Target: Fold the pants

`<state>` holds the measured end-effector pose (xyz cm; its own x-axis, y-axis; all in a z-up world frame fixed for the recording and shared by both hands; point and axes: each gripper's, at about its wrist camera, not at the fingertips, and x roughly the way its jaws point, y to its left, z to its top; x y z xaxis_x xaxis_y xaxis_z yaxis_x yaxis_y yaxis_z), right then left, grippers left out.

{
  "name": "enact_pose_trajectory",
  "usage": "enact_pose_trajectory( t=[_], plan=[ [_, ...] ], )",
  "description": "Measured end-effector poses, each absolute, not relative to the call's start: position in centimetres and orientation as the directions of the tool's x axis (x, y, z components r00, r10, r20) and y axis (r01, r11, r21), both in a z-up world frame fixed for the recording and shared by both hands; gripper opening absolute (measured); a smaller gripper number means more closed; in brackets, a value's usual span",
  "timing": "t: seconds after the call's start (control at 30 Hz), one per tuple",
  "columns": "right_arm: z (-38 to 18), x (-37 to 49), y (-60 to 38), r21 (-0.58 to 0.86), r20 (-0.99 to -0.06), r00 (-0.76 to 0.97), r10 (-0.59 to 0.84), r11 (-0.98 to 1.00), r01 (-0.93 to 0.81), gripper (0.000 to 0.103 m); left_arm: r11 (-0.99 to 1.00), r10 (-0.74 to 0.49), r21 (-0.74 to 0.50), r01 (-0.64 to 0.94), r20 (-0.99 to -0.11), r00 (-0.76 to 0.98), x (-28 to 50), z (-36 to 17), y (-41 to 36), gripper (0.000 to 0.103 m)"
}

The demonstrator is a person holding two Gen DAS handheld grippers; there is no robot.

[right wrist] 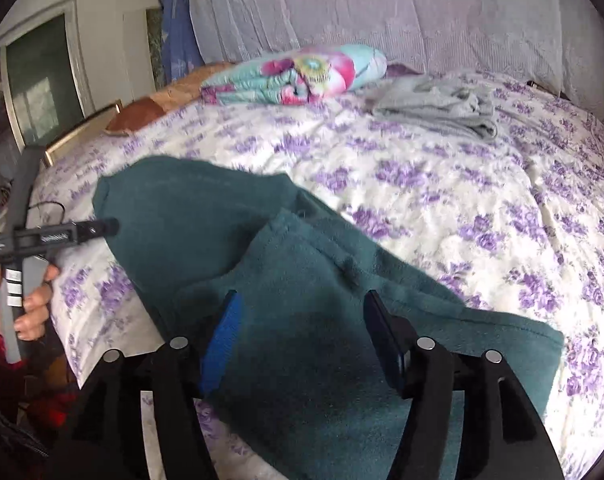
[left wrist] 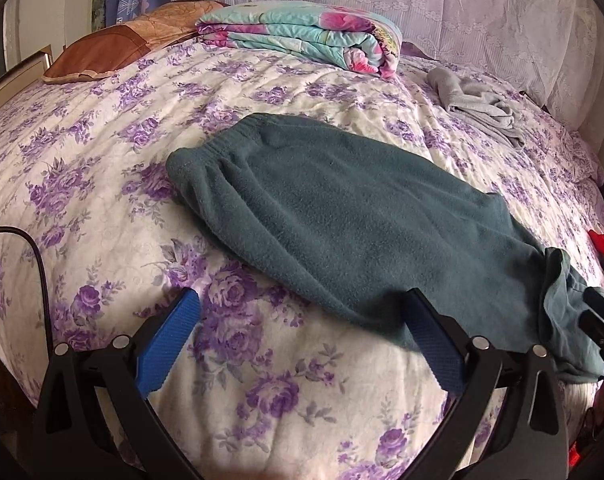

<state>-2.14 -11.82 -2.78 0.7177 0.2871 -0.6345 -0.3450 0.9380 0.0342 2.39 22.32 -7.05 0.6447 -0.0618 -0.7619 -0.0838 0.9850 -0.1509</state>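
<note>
Teal fleece pants (left wrist: pixel 354 220) lie on the flowered bedspread, waistband at the far left, legs running toward the near right. My left gripper (left wrist: pixel 302 304) is open and empty just above the bed, its right finger at the pants' near edge. In the right wrist view the pants (right wrist: pixel 302 280) lie partly doubled over, a layer folded on top. My right gripper (right wrist: pixel 300 304) is open over the pants' leg part, holding nothing. The left tool (right wrist: pixel 54 232) and the hand holding it show at the left of that view.
A folded floral quilt (left wrist: pixel 302 32) and a brown pillow (left wrist: pixel 102 48) lie at the far end of the bed. A crumpled grey garment (left wrist: pixel 478 108) lies at the far right. A black cable (left wrist: pixel 34 256) runs down the left side. The bed edge (right wrist: pixel 74 344) is near.
</note>
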Motion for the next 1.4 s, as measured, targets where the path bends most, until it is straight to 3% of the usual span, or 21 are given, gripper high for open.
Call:
enact_pose_trajectory(
  t=[0.13, 0.4, 0.67, 0.93, 1.1, 1.2, 1.4],
  plan=[
    [-1.7, -2.7, -14.5, -0.034, -0.583, 0.789, 0.192, 0.965, -0.26, 0.076, 0.987, -0.038, -0.129, -0.096, -0.766, 0.642, 3.4, -6.9, 21.9, 0.099],
    [-4.4, -1.7, -15.5, -0.033, -0.65, 0.741, 0.167, 0.968, -0.247, 0.078, 0.99, -0.009, -0.095, -0.101, -0.774, 0.633, 4.8, -6.8, 20.6, 0.099],
    [-5.3, -1.6, -15.2, -0.006, -0.68, 0.708, 0.192, 0.964, -0.267, 0.087, 0.992, 0.019, -0.066, -0.11, -0.775, 0.632, 5.6, -6.9, 19.9, 0.099],
    [-3.7, -3.5, -16.0, -0.006, -0.597, 0.782, 0.177, 0.974, -0.224, 0.087, 0.993, 0.034, -0.049, -0.112, -0.768, 0.64, 5.7, -6.8, 19.6, 0.099],
    [-6.1, -2.2, -15.9, -0.082, -0.703, 0.705, 0.09, 0.975, -0.206, 0.092, 0.994, 0.045, -0.032, -0.108, -0.762, 0.646, 5.8, -6.6, 19.3, 0.098],
    [-5.7, -2.7, -16.3, -0.056, -0.68, 0.724, 0.116, 0.976, -0.209, 0.092, 0.991, 0.003, -0.081, -0.103, -0.773, 0.635, 6.0, -6.7, 19.8, 0.098],
    [-3.3, -4.8, -18.5, -0.003, -0.579, 0.8, 0.156, 0.981, -0.194, 0.092, 0.932, -0.222, -0.349, -0.095, -0.76, 0.611, 6.3, -6.2, 23.9, 0.098]
  ],
)
